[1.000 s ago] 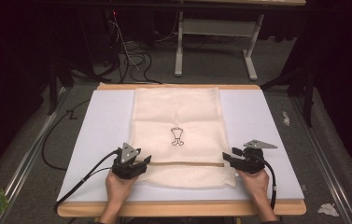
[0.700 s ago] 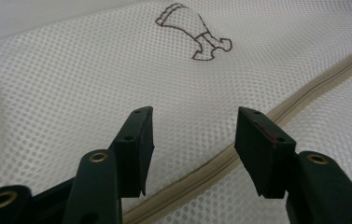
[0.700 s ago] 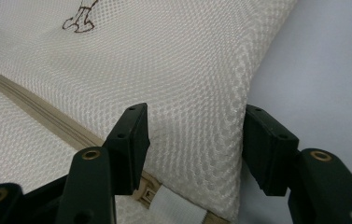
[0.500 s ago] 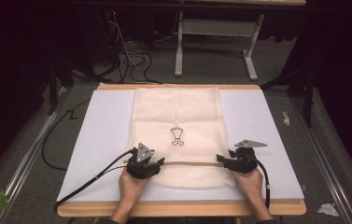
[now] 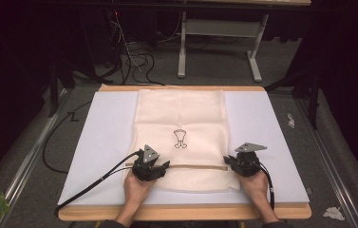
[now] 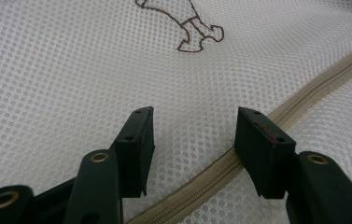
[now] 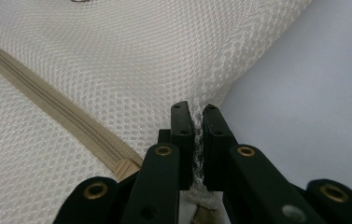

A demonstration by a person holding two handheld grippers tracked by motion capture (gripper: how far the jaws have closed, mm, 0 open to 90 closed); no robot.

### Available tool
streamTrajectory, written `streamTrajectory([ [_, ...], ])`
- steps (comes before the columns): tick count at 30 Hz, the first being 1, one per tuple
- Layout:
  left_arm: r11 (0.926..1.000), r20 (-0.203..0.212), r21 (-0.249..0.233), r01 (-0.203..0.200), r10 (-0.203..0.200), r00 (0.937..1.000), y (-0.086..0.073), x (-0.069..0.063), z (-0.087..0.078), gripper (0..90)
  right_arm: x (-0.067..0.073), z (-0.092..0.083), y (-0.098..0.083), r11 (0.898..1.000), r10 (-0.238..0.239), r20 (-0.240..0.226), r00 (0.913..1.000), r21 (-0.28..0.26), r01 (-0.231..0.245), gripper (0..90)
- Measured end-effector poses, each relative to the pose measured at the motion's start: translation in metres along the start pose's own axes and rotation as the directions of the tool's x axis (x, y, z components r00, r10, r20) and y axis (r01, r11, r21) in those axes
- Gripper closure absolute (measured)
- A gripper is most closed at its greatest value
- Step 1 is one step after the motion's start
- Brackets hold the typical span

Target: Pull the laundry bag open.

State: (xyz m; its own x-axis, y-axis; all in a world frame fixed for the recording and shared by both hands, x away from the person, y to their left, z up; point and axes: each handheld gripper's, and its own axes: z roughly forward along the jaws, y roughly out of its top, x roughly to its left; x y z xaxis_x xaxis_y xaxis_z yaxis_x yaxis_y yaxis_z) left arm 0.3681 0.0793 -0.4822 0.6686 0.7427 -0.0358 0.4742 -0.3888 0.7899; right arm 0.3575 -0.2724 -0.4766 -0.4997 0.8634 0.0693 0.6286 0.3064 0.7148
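R hand-held gripper [image 7: 198,140] just closed, clamped on mesh bag [image 5: 181,118] edge @ 3 o'clock | L hand-held gripper [image 6: 194,149] jaws apart over zipper [image 6: 304,88] | bag mid-worktop [image 5: 105,137] | next: I keep R tight, grip zip w/ L.

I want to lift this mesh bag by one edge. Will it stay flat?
Probably not. The mesh bag already puckers where the right gripper pinches it, so it looks floppy. Thin open weave suggests it is light and would drape.

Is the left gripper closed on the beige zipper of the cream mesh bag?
No, the left gripper stands open above the cream mesh bag, its fingers apart on either side of the beige zipper.
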Motion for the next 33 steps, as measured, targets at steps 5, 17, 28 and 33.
streamTrajectory([
  [5,1.0,0.011,0.0,-0.009,0.009,0.9999,0.002,0.0,-0.001,47.9,-0.004,-0.003,0.0,1.0,0.016,-0.032,0.9994,-0.023,-0.017,87.7],
  [17,0.9982,0.074,-0.001,-0.06,0.06,0.9954,0.019,-0.022,0.004,47.3,-0.006,-0.015,0.006,0.997,0.004,-0.071,0.9975,-0.071,-0.009,87.9],
  [28,0.9968,0.145,0.008,-0.079,0.077,0.9864,0.035,-0.04,0.013,48.2,-0.008,-0.019,0.008,0.996,0.012,-0.093,0.9956,-0.091,-0.02,87.9],
  [33,0.9963,0.17,0.003,-0.086,0.084,0.9818,0.04,-0.048,0.017,48.6,-0.008,-0.02,0.008,0.996,0.016,-0.098,0.9951,-0.089,-0.025,87.9],
])
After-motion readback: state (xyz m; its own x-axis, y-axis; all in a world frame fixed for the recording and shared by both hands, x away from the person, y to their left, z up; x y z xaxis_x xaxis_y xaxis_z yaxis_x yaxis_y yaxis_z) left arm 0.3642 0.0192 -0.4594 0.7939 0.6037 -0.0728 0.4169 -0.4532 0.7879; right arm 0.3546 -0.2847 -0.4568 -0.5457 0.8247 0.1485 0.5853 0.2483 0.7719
